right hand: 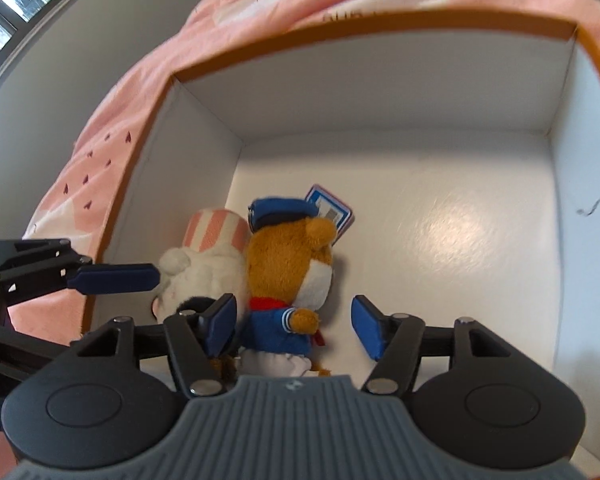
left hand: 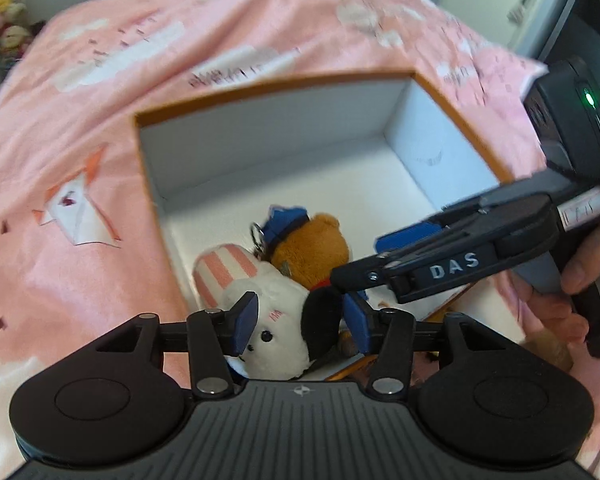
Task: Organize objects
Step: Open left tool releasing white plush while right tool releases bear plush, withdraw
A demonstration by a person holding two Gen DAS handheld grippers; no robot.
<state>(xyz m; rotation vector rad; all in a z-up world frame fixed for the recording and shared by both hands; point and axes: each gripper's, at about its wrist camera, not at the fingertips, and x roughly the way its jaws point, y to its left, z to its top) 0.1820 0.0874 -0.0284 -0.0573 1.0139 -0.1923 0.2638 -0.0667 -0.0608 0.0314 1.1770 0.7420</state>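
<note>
An open box (left hand: pixel 260 136) with white inside walls and an orange rim lies on a pink bedspread; it also shows in the right wrist view (right hand: pixel 420 80). Inside lie a white plush with a pink-striped hat (left hand: pixel 260 296) (right hand: pixel 204 264) and a brown bear plush in a blue sailor suit and cap (left hand: pixel 312 248) (right hand: pixel 284 280). My left gripper (left hand: pixel 302 320) is open around the white plush, pads apart from it. My right gripper (right hand: pixel 294 326) is open on either side of the bear, just above the box floor. The right gripper also shows in the left wrist view (left hand: pixel 440 264).
The pink bedspread (left hand: pixel 80 160) with white patterns surrounds the box. Stuffed toys (left hand: pixel 4 20) sit at the far left corner. A grey cabinet (left hand: pixel 560 8) stands at the far right. A window (right hand: pixel 12 0) and grey wall are to the left in the right wrist view.
</note>
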